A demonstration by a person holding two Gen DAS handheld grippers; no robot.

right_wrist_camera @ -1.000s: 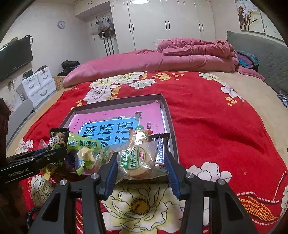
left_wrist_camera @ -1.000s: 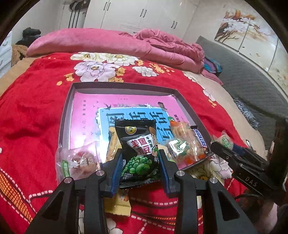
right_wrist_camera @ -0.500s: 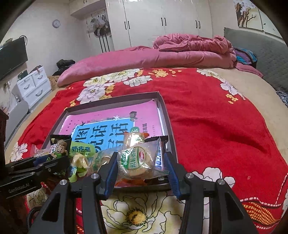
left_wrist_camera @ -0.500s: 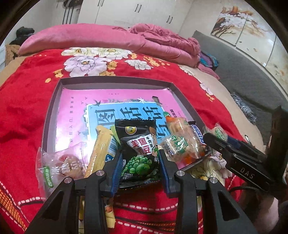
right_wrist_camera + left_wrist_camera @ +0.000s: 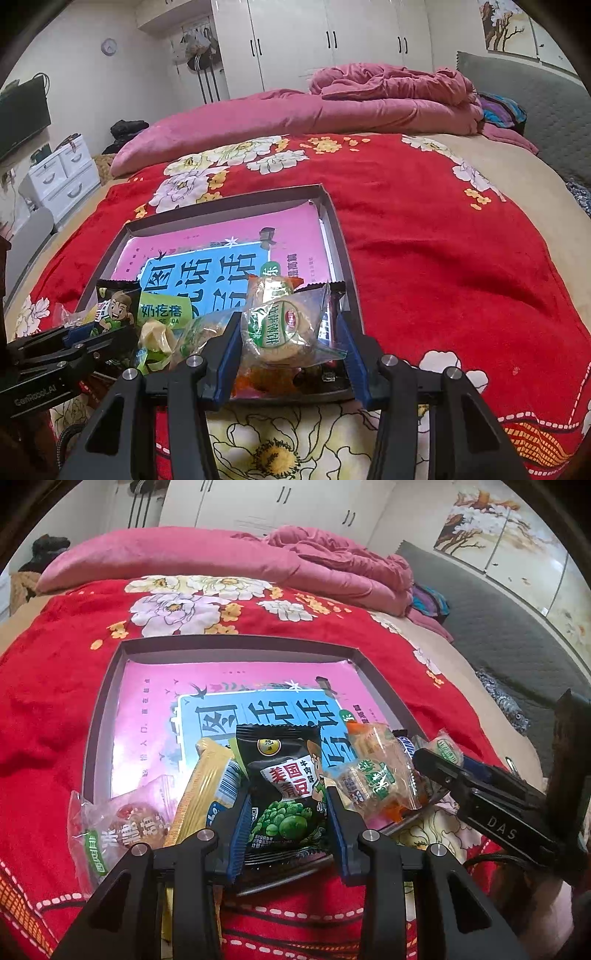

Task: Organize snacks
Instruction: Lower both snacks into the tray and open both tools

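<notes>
My left gripper (image 5: 286,812) is shut on a black green-pea snack packet (image 5: 286,786), held over the near edge of the dark tray (image 5: 240,642). My right gripper (image 5: 291,332) is shut on a clear-wrapped round cake packet (image 5: 284,325) above the tray's near right corner (image 5: 340,236). A pink and blue book (image 5: 229,701) lines the tray. A yellow wafer bar (image 5: 201,786), a clear candy packet (image 5: 118,823) and a clear biscuit packet (image 5: 376,779) lie at the tray's near edge. The left gripper also shows in the right wrist view (image 5: 74,343), the right one in the left wrist view (image 5: 443,771).
The tray sits on a red floral blanket (image 5: 424,236) on a bed. A pink duvet (image 5: 332,107) is heaped at the far side. A green packet (image 5: 162,314) and a dark candy bar (image 5: 332,321) lie in the tray. White drawers (image 5: 59,173) stand left.
Both grippers have moved forward over the tray's near edge, each still holding its packet. The tray and the loose snacks look closer and lower in both views.
</notes>
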